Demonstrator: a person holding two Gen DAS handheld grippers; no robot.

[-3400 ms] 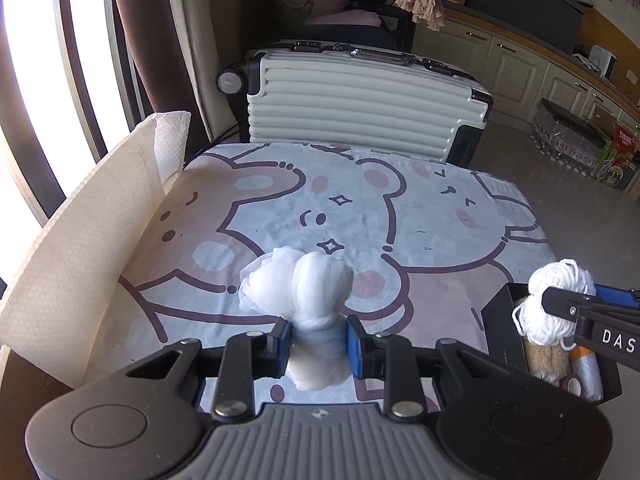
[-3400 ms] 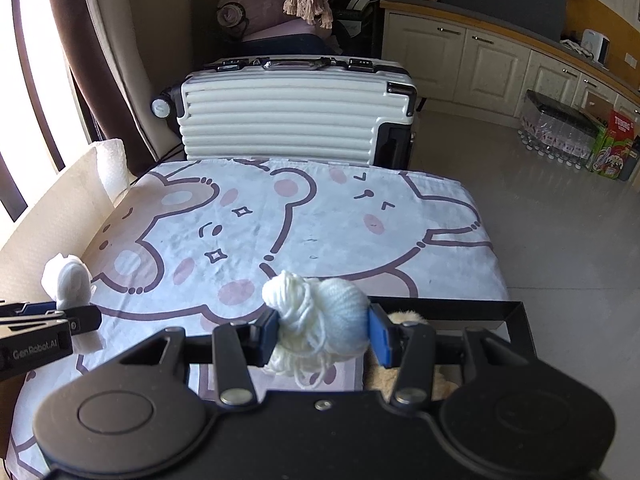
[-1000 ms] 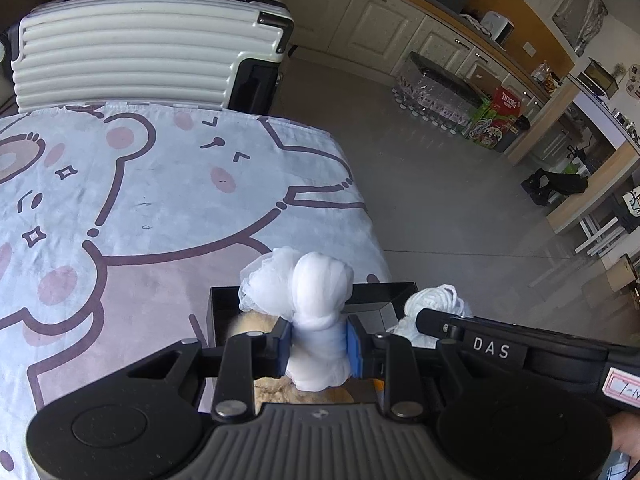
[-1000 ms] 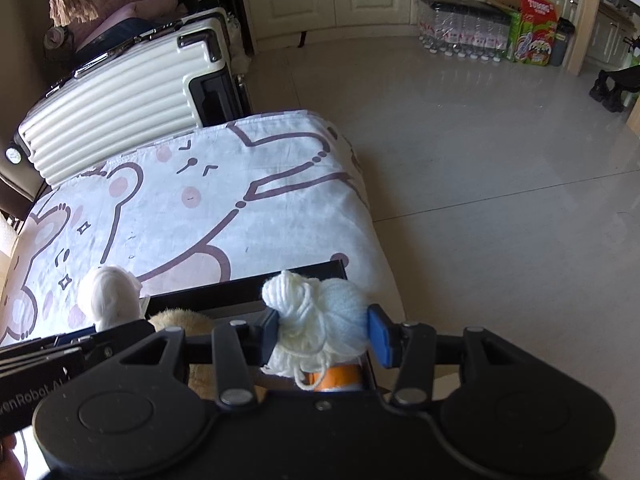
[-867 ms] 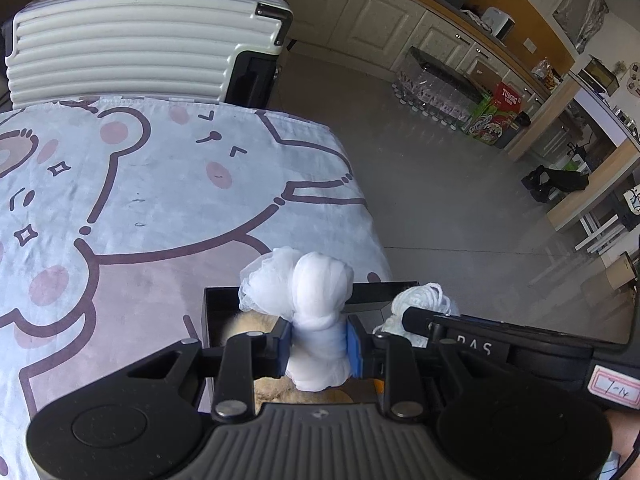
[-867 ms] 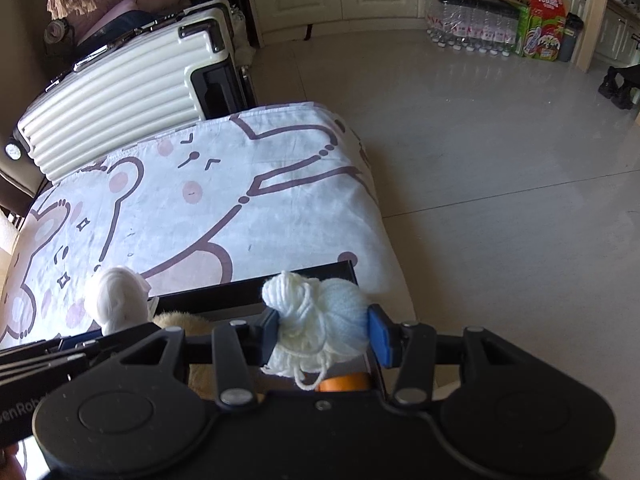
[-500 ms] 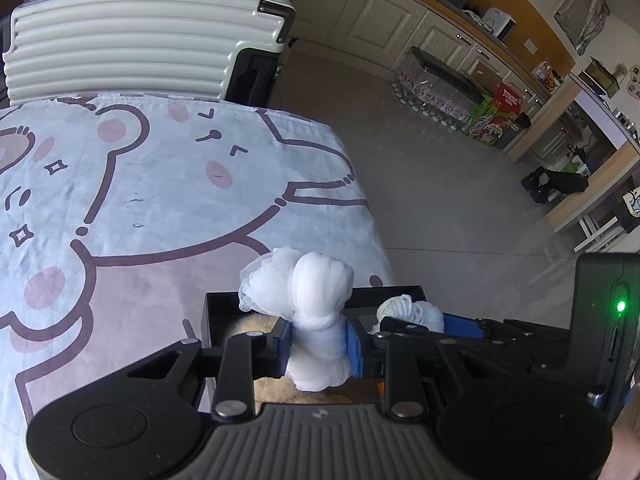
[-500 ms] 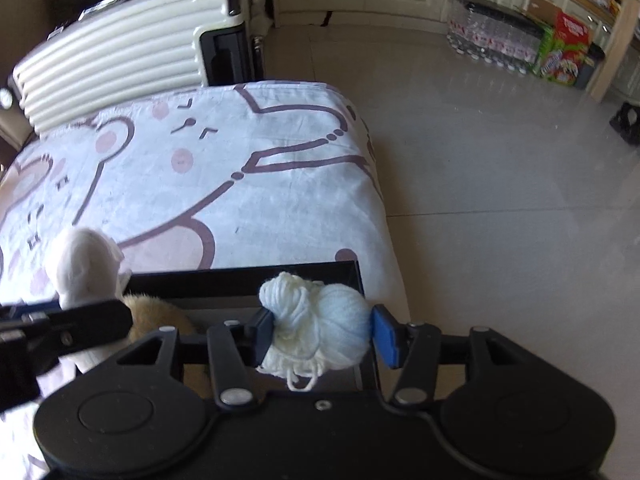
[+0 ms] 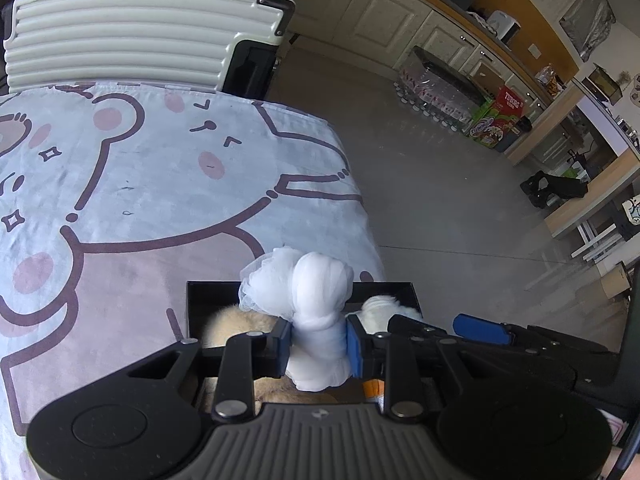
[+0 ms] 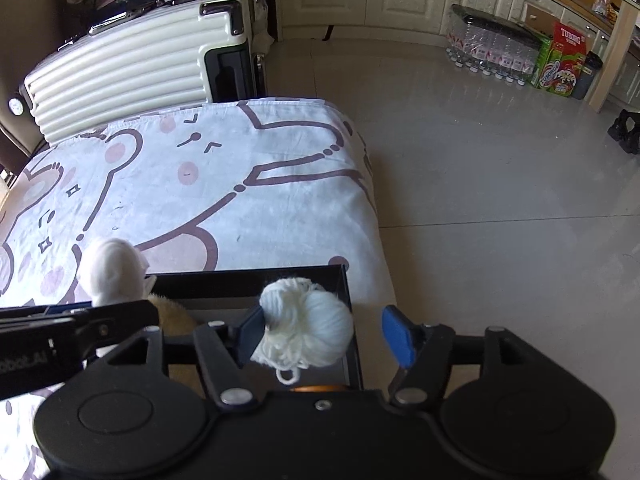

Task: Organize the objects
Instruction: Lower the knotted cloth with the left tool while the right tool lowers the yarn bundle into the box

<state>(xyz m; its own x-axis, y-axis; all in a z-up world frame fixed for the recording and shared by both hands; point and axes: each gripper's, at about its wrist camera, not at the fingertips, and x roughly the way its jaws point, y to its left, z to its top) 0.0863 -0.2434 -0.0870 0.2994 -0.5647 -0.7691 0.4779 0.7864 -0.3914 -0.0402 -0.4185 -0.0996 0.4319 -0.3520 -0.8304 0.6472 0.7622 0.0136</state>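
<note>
My left gripper (image 9: 318, 340) is shut on a white knotted cloth bundle (image 9: 316, 292) and holds it over the left part of an open black box (image 9: 208, 292). My right gripper (image 10: 324, 334) hovers over the box's right end (image 10: 248, 276), its jaws opening. A white yarn ball (image 10: 316, 328) sits between them against the left pad, while the right pad stands clear of it. In the box lie a tan fluffy item (image 10: 172, 312) and something orange (image 10: 316, 388), both mostly hidden. The right wrist view shows the cloth bundle (image 10: 110, 268) at the left.
The box sits at the near right corner of a table covered by a bear-print cloth (image 10: 200, 184). A white ribbed suitcase (image 10: 132, 68) stands behind the table. Tiled floor (image 10: 500, 200) lies to the right, with bottle packs and cartons (image 10: 492, 48) by the cabinets.
The right jaws have spread and the right pad has come off the yarn ball. Both grippers moved earlier from over the table to above the black box. The left grip is unchanged.
</note>
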